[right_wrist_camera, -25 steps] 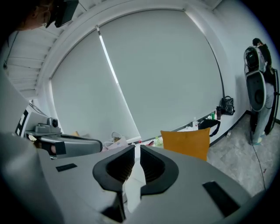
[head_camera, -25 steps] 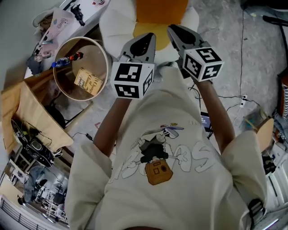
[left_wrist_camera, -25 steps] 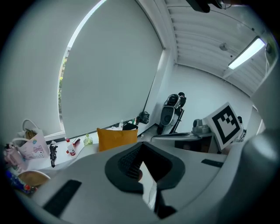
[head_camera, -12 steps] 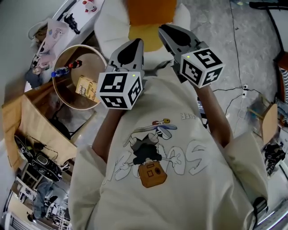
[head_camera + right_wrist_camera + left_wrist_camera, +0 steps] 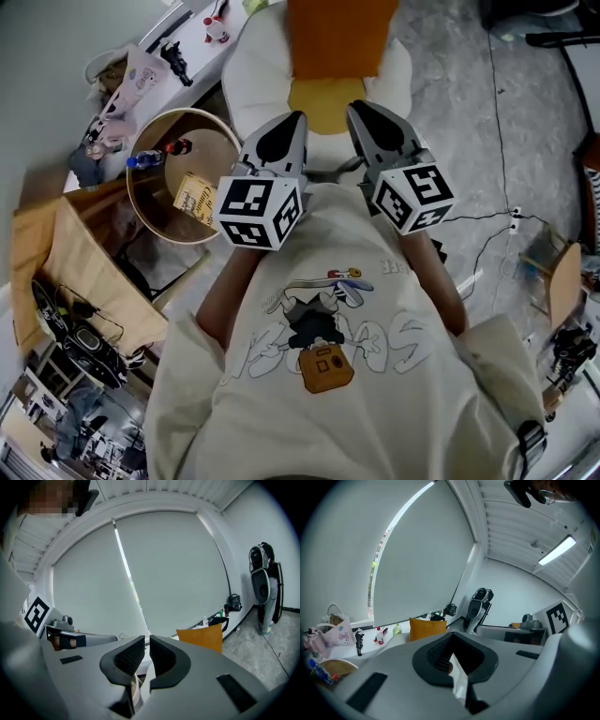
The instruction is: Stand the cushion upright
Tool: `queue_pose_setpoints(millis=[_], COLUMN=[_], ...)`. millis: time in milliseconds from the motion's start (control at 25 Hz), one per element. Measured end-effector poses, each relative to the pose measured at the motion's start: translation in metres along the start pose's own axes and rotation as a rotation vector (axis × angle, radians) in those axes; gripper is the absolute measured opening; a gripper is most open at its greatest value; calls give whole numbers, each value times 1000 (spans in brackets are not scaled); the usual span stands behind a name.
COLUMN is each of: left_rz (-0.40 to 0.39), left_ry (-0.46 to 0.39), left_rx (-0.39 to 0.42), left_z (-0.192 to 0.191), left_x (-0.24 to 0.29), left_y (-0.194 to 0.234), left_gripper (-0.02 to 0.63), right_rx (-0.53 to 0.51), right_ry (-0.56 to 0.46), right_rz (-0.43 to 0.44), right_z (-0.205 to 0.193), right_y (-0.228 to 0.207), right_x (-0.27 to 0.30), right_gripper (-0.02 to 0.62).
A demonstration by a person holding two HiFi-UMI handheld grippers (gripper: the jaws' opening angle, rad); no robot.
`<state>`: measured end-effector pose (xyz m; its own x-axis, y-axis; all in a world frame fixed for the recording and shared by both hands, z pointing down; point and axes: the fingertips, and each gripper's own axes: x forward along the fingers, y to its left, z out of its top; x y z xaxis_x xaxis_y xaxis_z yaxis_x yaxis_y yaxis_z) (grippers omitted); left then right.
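An orange cushion [image 5: 333,37] stands upright on a white chair [image 5: 253,66], leaning on its backrest. It also appears as an upright orange square in the left gripper view [image 5: 427,628] and the right gripper view [image 5: 201,637]. My left gripper [image 5: 292,122] is held in front of the person's chest, short of the chair, shut and empty [image 5: 452,651]. My right gripper [image 5: 361,112] hangs beside it, its pads nearly together with nothing between them [image 5: 146,656]. Neither gripper touches the cushion.
A round wooden bin [image 5: 150,202] holding a book and a bottle stands left of the chair. Beside it are a cardboard box [image 5: 66,253] and a white desk [image 5: 192,42] with small toys. Cables [image 5: 487,225] run over the grey floor at the right.
Both grippers have drawn back from the cushion toward the person's body and risen a little. More of the upright cushion shows beyond their tips. The jaws stayed shut.
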<state>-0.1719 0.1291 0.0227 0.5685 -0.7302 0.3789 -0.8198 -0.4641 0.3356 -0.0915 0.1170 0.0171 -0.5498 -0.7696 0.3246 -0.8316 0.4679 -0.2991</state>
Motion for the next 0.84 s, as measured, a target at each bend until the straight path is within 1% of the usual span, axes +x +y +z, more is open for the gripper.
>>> queue_pose_setpoints(millis=[120,240,400,640,840], left_rz=[-33,-41,-50,-65,-80], left_ry=[16,10,14,0,10], left_rx=[29,52,29,25,8], left_z=[-2,0,-2,1,2], left_x=[2,2,1,2,6], left_y=[-4,-5,-2,2,10], left_gripper=[5,5,5,5,5], right_rx=[16,2,-36,-34,-37], right_ry=[-11,-1,15,23,27], right_rz=[-21,-20,-32,-53,-60], right_z=[-4,-10,-10,-12,-10], right_y=[7,15,20,19,19], right_x=[0,3,6,9,19], right_gripper=[49,49,49,49,49])
